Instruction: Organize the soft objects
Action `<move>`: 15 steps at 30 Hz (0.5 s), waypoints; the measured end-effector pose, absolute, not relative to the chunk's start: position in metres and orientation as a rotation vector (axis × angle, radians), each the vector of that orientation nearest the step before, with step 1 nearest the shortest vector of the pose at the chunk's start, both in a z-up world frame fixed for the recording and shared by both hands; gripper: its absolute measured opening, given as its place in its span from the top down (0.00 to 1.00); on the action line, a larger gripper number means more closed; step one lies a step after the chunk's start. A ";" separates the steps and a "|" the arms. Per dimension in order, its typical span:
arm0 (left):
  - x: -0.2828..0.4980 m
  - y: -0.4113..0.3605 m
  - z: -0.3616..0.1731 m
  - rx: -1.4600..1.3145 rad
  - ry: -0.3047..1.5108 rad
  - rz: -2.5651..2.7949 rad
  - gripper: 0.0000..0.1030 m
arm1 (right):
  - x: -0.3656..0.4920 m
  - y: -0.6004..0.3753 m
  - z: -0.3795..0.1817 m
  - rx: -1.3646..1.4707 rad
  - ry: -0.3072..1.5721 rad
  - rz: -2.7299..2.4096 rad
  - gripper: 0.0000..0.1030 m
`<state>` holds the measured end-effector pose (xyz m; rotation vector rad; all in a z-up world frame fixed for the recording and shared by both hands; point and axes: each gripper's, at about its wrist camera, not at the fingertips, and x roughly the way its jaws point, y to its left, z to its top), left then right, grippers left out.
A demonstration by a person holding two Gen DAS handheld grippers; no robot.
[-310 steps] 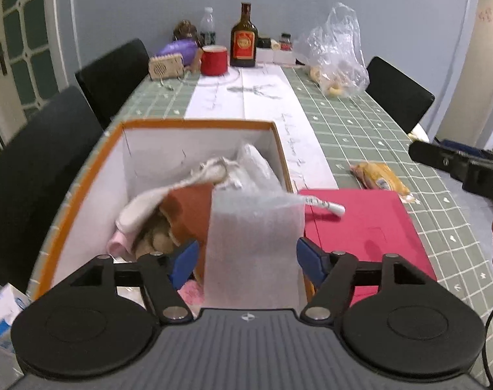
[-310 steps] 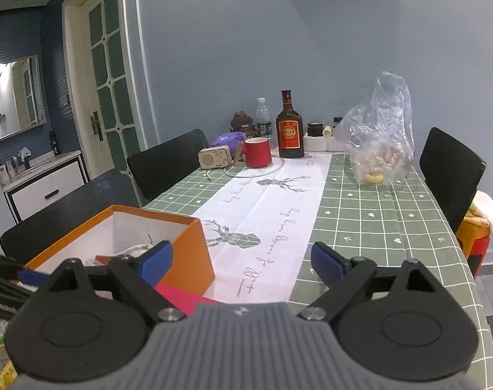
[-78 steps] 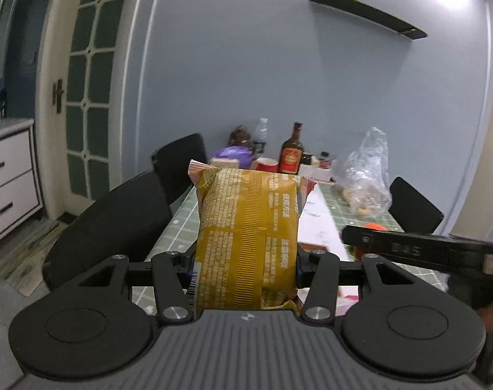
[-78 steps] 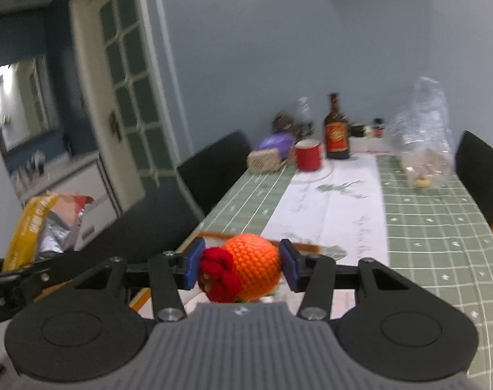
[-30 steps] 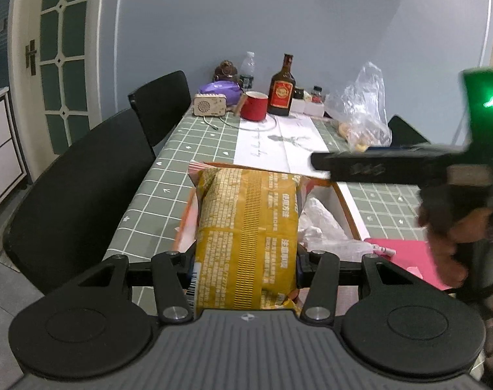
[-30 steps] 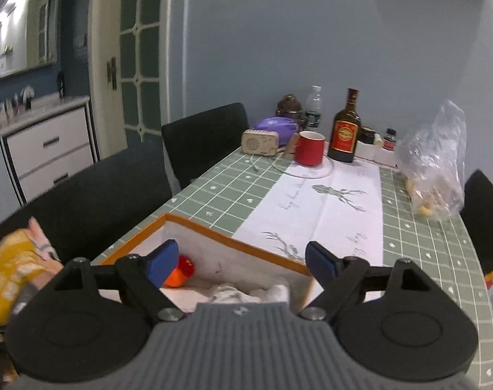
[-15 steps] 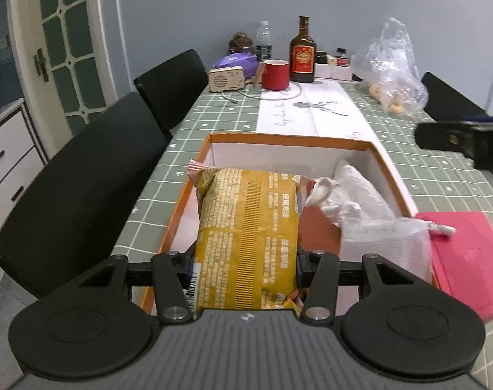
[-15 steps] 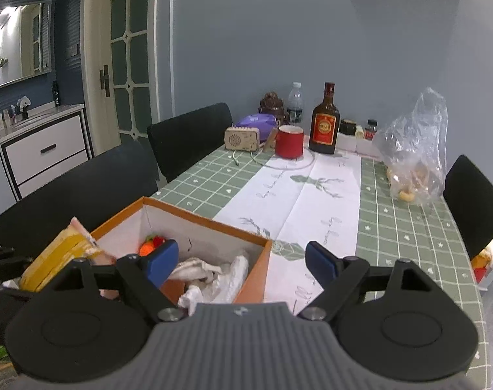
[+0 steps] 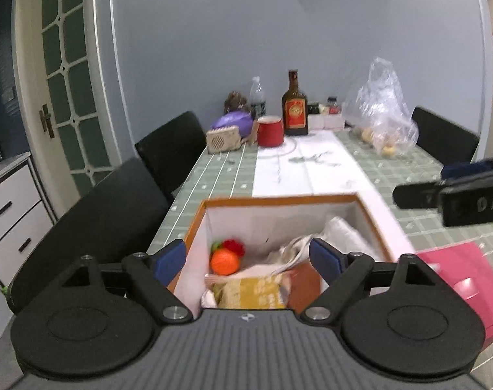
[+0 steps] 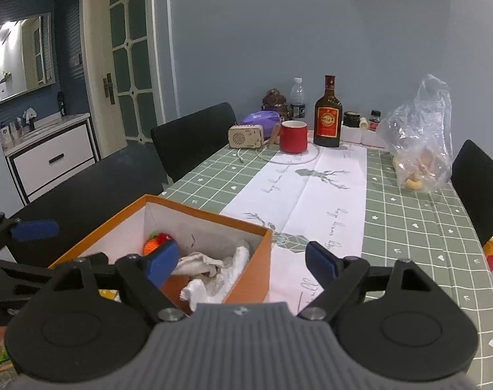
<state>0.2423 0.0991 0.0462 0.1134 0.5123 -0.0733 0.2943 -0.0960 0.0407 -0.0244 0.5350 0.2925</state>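
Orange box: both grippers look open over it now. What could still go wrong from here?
1. The yellow snack bag lies at the near end of the orange box, right under the open left gripper; a dip could snag it.
2. The right gripper, also open, hovers beside the box's right wall; swinging left could knock it.

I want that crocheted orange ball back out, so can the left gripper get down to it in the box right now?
Probably yes. The left gripper is open and empty above the box, and the orange ball lies uncovered in its corner.
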 end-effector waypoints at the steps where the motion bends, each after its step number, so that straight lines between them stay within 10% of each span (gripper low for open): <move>1: 0.239 0.097 0.051 0.109 0.498 -0.072 0.03 | 0.291 -0.100 0.042 -0.021 0.524 0.291 0.19; 15: 0.184 0.053 0.097 0.109 0.293 -0.132 0.01 | 0.244 -0.166 0.059 0.056 0.468 0.176 0.19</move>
